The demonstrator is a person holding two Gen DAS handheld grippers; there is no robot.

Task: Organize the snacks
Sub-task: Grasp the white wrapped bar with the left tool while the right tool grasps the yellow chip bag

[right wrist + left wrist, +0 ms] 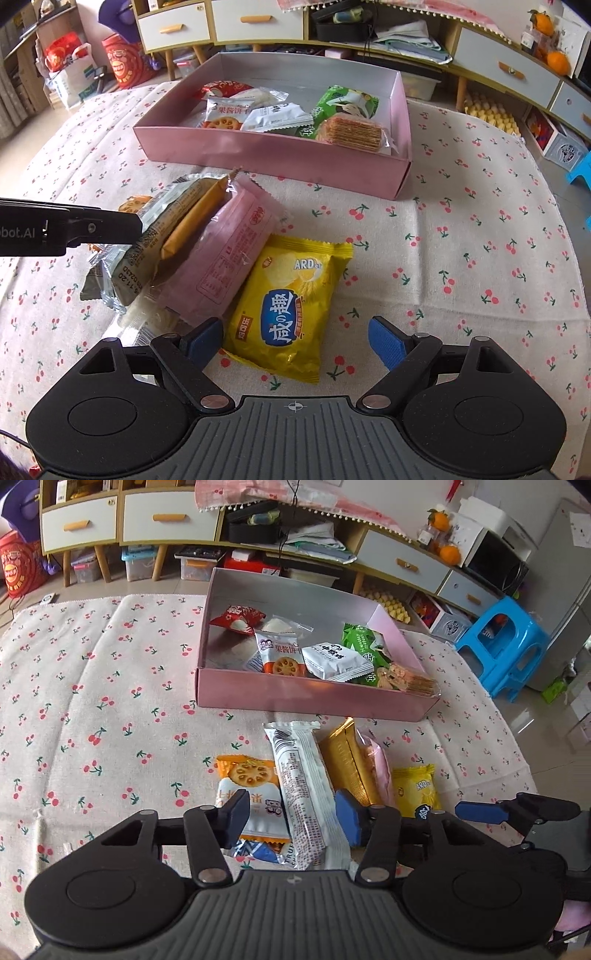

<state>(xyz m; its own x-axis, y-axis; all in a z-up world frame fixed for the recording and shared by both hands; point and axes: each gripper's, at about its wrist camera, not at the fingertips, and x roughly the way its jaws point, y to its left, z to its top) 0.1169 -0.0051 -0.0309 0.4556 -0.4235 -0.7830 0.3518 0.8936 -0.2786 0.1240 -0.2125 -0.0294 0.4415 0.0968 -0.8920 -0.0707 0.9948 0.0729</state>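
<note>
Because the loose snacks lie overlapping in one heap, the main risk is that a grab lifts or drags more than one packet. The left tongs (293, 821) stand half-closed around the long white packet (306, 794), with the orange-and-white biscuit packet (251, 797) also between the pads; I cannot tell whether the pads press yet. If they close as they stand, both packets may come up together, or the slick white wrapper may slide out and fall short of the pink box (295, 698). The gold packet (347, 760) leans on the white one and would likely tip when that one moves.

The right tongs (295, 339) are wide open and grip nothing; the yellow chip packet (291, 299) lies between the pads, untouched. The left pad sits close to the pink packet (225, 258), which overlaps the yellow one's edge, so closing here could pinch both. The puffy yellow bag may also buckle and slip under a squeeze.

The heap lies on the cherry-print cloth (461, 240) near the desk's front edge, just in front of the pink box. The box stands toward the far edge, open-topped, already partly filled with packets crowded to its right end, its left end bare.
</note>
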